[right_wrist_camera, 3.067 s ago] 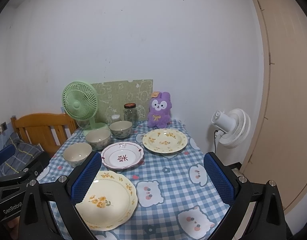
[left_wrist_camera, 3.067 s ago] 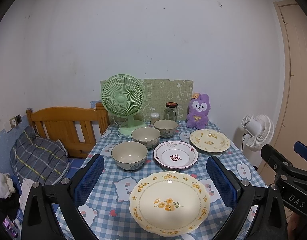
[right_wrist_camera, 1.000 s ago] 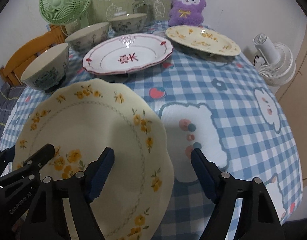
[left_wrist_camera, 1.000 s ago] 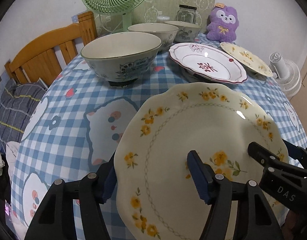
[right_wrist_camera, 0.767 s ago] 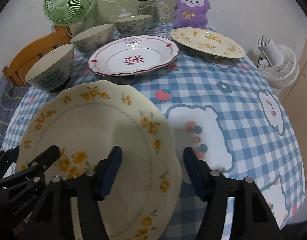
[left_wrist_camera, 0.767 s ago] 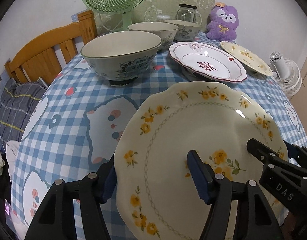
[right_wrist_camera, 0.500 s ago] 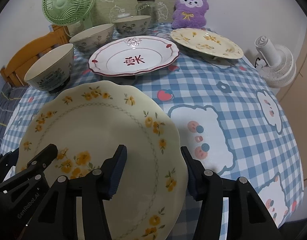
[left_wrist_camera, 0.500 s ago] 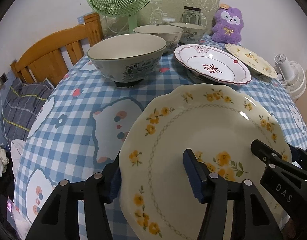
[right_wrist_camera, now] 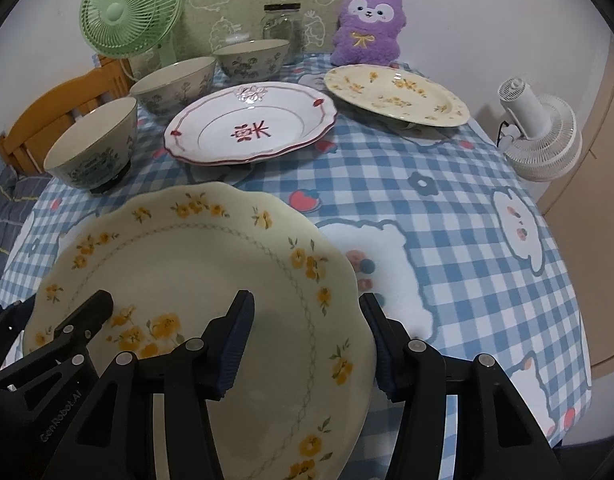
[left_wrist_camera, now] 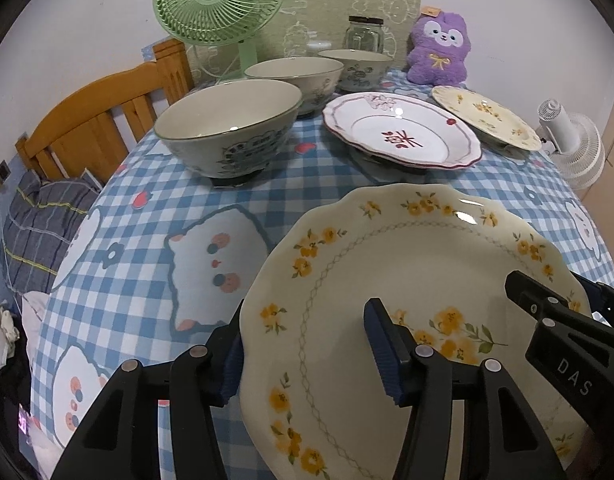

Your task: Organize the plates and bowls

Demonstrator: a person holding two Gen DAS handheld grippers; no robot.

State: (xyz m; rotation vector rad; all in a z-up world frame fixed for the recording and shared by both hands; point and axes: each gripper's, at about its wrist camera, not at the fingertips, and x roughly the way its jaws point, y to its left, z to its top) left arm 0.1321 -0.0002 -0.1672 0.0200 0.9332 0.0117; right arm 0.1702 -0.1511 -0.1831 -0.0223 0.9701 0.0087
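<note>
A cream plate with yellow flowers is held at the near edge of the table. My left gripper is shut on its left rim, one finger under and one on top. My right gripper is shut on its right rim in the same way. Behind it stand a white plate with red trim, a second yellow-flowered plate and three bowls in a row.
A green desk fan, a glass jar and a purple plush toy stand at the table's back edge. A wooden chair is at the left, a white floor fan at the right.
Both grippers came down from a high view to the near plate and closed on its opposite rims. Over the last second the plate has risen slightly off the tablecloth.
</note>
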